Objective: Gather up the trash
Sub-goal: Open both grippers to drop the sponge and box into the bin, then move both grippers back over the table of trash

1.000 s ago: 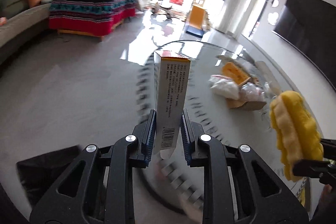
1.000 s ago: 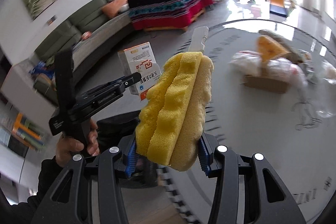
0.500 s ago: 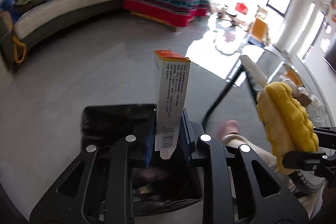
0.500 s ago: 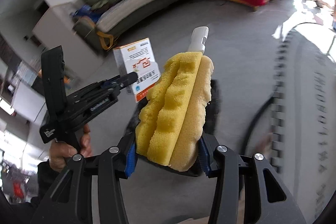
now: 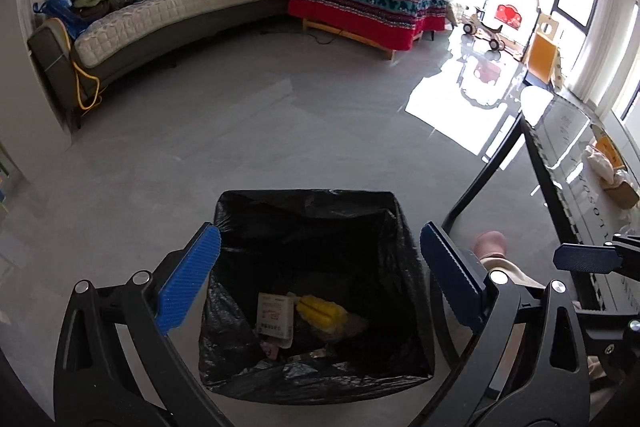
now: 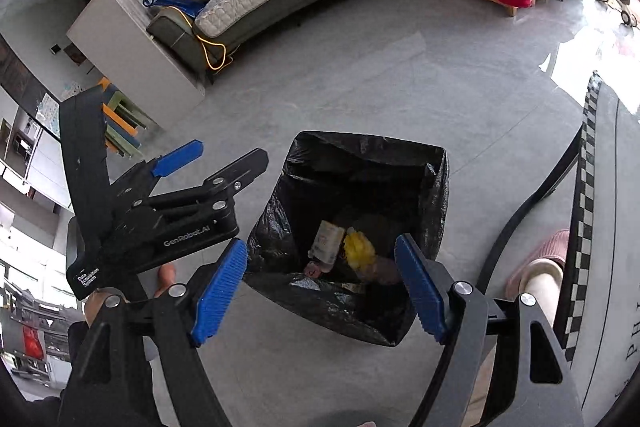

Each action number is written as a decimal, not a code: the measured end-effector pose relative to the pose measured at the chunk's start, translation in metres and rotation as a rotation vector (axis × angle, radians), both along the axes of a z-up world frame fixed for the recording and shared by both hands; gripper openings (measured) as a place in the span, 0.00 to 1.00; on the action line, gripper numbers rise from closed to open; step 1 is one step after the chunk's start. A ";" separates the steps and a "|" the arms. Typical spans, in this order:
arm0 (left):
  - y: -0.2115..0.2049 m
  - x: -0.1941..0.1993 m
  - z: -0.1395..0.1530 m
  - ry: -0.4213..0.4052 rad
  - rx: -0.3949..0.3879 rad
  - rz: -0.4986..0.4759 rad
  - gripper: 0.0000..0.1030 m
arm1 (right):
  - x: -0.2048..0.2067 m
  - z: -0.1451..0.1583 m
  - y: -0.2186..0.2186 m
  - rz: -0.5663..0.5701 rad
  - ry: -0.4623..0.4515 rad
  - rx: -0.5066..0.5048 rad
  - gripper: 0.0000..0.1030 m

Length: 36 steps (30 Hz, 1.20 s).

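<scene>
A bin lined with a black bag stands on the grey floor right below both grippers. At its bottom lie a white medicine box and a yellow sponge, side by side. My left gripper hovers over the bin, its jaws opening wide with nothing between them. My right gripper is also above the bin, its jaws opening and empty. The right wrist view shows the box and sponge inside, and the left gripper to the left.
A glass table's edge runs along the right, with bagged trash on it and a black leg beside the bin. A person's slippered foot stands near the bin. A green sofa and a white cabinet lie farther off.
Both grippers swung from the table to above the bin. The left let go of the box and the right let go of the sponge; both now lie in the bin.
</scene>
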<state>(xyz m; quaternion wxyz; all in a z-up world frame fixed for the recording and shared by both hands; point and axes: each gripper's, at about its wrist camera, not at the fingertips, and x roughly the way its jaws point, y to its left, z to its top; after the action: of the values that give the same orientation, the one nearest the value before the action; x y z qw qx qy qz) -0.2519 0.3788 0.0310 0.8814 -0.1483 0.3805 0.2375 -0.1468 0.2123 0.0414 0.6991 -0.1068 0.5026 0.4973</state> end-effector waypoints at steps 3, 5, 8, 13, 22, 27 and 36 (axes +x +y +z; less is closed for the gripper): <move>-0.010 0.006 0.005 -0.004 0.002 -0.029 0.94 | 0.004 0.006 -0.011 -0.021 0.002 0.017 0.75; -0.015 0.007 0.008 -0.011 0.001 -0.047 0.94 | 0.008 0.010 -0.022 -0.042 -0.002 0.029 0.75; -0.024 0.015 0.012 -0.021 -0.002 -0.076 0.94 | 0.013 0.015 -0.037 -0.068 -0.004 0.042 0.75; -0.048 0.030 0.023 -0.034 0.005 -0.138 0.94 | 0.022 0.024 -0.069 -0.113 -0.017 0.070 0.75; -0.109 0.082 0.045 -0.051 0.008 -0.299 0.94 | 0.056 0.041 -0.149 -0.277 -0.069 0.103 0.75; -0.147 0.123 0.047 -0.049 -0.029 -0.398 0.94 | 0.084 0.043 -0.203 -0.397 -0.080 0.100 0.75; -0.215 0.196 0.057 -0.030 -0.068 -0.562 0.94 | 0.135 0.053 -0.330 -0.697 -0.189 0.048 0.75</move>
<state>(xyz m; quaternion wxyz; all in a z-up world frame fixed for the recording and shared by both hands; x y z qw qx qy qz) -0.0554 0.1634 0.0876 0.9127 -0.0699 0.4014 -0.0315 -0.0119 -0.1180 0.0942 0.8725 0.0419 0.4299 0.2287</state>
